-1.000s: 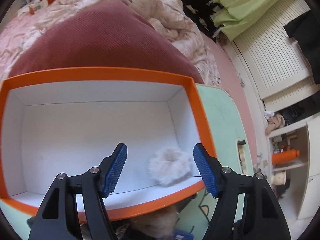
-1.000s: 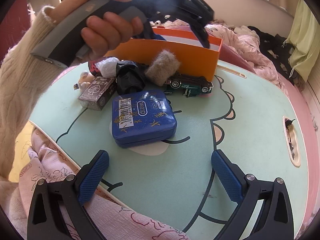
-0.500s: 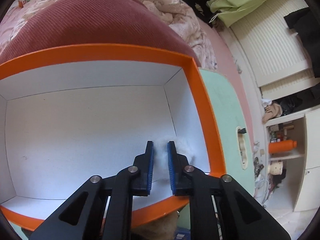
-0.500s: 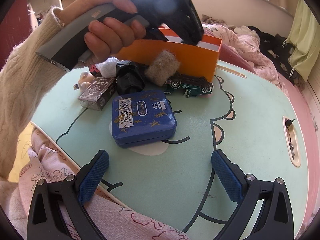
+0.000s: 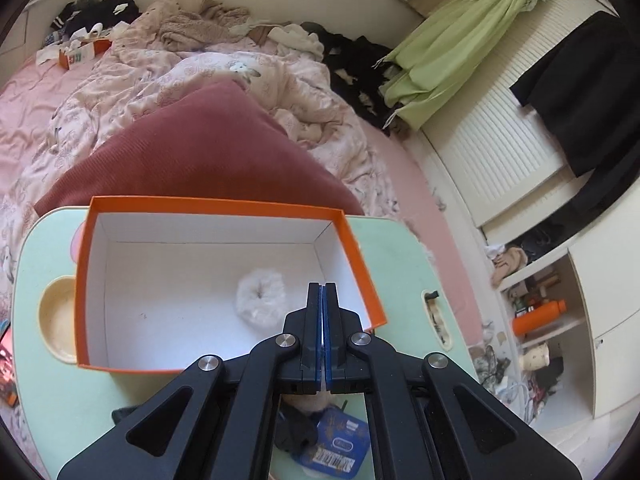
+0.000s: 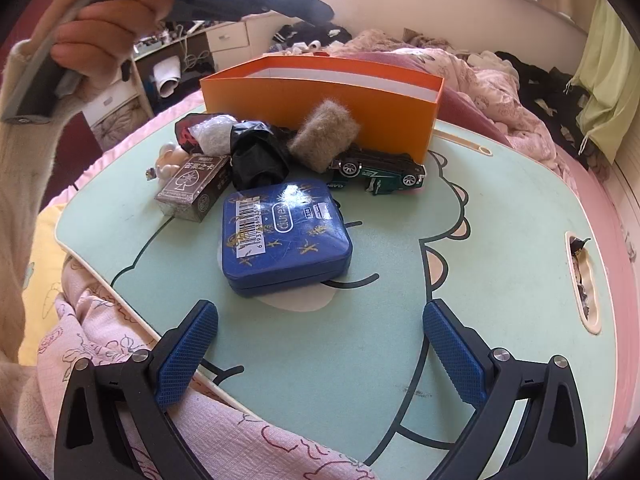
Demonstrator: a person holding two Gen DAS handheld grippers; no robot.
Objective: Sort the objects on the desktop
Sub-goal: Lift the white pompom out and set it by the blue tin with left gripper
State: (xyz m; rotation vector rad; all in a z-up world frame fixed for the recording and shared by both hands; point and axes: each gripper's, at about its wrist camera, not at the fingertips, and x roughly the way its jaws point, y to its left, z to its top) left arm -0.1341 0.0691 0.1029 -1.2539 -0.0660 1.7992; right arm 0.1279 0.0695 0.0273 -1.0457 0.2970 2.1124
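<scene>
An orange box (image 5: 352,248) with a white inside stands on the green lap table (image 6: 500,240); it also shows in the right wrist view (image 6: 320,100). A white fluffy scrunchie (image 5: 260,298) lies on the box floor. My left gripper (image 5: 322,292) is shut and empty, raised above the box's near right corner. My right gripper (image 6: 320,344) is open and empty, low over the table's near edge, in front of a blue tin (image 6: 284,232). Behind the tin lie a card box (image 6: 196,188), a black bundle (image 6: 256,156), a brown fuzzy pad (image 6: 324,140) and a green toy car (image 6: 380,168).
A white clump (image 6: 212,132) and a small figurine (image 6: 168,160) sit at the table's far left. The table has a cup recess (image 5: 58,316) and a side slot (image 6: 584,276). A maroon cushion (image 5: 200,160) and pink bedding (image 5: 140,80) lie behind the box.
My left gripper shut over the scrunchie inside the box, then rose up and back, shut and empty. The scrunchie stays on the box floor. My right gripper has not moved.
</scene>
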